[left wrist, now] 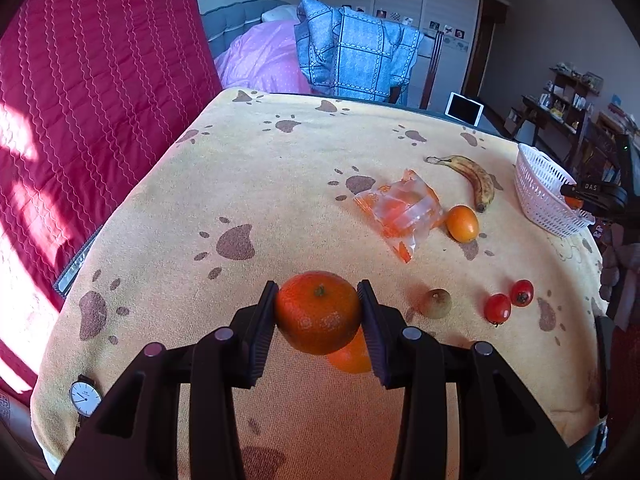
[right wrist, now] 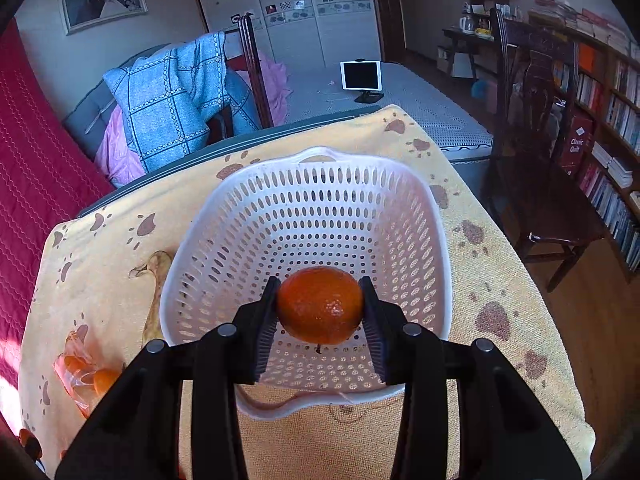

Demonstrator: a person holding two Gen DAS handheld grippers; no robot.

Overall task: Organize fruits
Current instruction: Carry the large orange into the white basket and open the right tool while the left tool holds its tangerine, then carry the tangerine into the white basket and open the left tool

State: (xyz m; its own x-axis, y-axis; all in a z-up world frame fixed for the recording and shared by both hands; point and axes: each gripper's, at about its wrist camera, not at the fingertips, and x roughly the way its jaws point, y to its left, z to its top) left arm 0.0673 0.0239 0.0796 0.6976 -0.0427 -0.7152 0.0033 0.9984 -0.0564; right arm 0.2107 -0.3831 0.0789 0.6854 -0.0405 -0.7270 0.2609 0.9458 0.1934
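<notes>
The nearest risk sits with the right gripper [right wrist: 320, 312]: it hangs above the basket [right wrist: 424, 216] with a mandarin [right wrist: 320, 305] pinched between its pads, and the fruit looks to be over the near half of the basket floor, not its middle. Released from up here, it would likely bounce on the hard perforated plastic and could hop the low near rim just below the jaws onto the cloth [right wrist: 480, 264]; the basket is light and seems to stand close to the cloth's far edge, so a knock from the fingers might also slide it. The left gripper [left wrist: 319, 312] carries its own hazard: its orange [left wrist: 318, 312] is held only at the two sides, clear of the cloth, with a second orange fruit [left wrist: 352, 356] right beneath it, so a slip would drop one onto the other and send both rolling. Both tools are clenched, each narrowed to the width of its fruit, ribbed pads pressing on opposite sides of the peel. Ahead and to the right of the left gripper lie a wrapped packet [left wrist: 400, 210], a small orange fruit [left wrist: 462, 224], a banana [left wrist: 472, 178], a brownish fruit [left wrist: 435, 303] and two tomatoes [left wrist: 508, 300], all still outside the basket [left wrist: 544, 196], which stands far right.
</notes>
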